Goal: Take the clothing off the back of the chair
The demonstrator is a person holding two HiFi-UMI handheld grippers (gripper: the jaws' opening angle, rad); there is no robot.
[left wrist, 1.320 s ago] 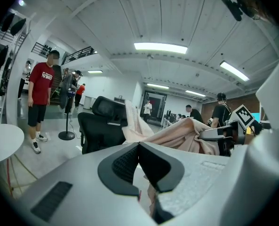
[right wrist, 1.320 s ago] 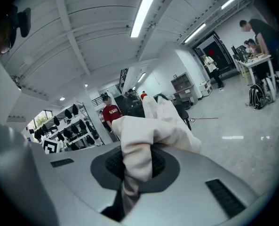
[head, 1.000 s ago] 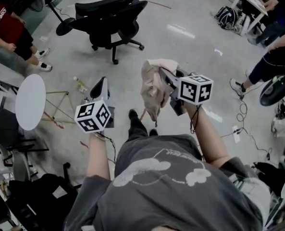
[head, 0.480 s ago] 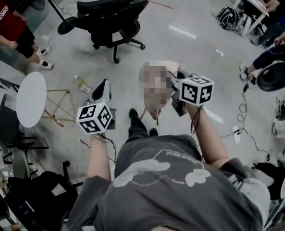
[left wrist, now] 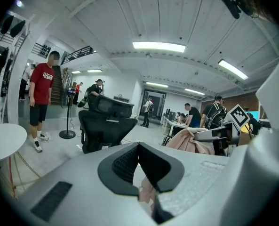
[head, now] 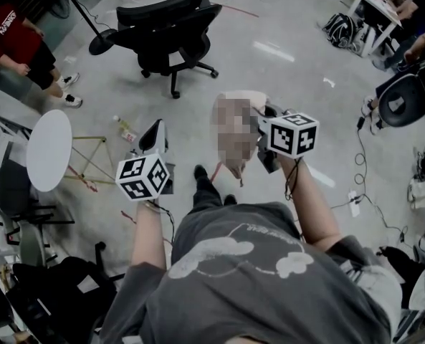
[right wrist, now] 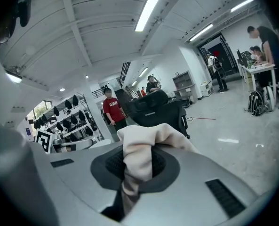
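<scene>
A beige garment point(head: 234, 163) hangs in the air in front of the person, pinched in my right gripper point(head: 249, 115), which is shut on it. In the right gripper view the cloth point(right wrist: 144, 145) bulges over the pads and trails down between them point(right wrist: 138, 161). My left gripper point(head: 155, 129) is held lower left of it, apart from the cloth, jaws together with nothing in them point(left wrist: 138, 147). The black office chair point(head: 165, 27) stands on the floor farther ahead with its back bare point(left wrist: 104, 121). From the left gripper view the garment point(left wrist: 191, 140) is at the right.
A round white table point(head: 47, 149) is at the left, with a bottle point(head: 122, 127) on the floor beside it. A person in a red shirt point(head: 15, 41) stands at the far left. Another black chair point(head: 406, 99), a backpack point(head: 341, 24) and floor cables point(head: 363, 185) are at the right.
Both grippers keep their places and the garment stays pinched in the right one. At the right edge a black chair has moved up and inward, and a seated person's legs have gone.
</scene>
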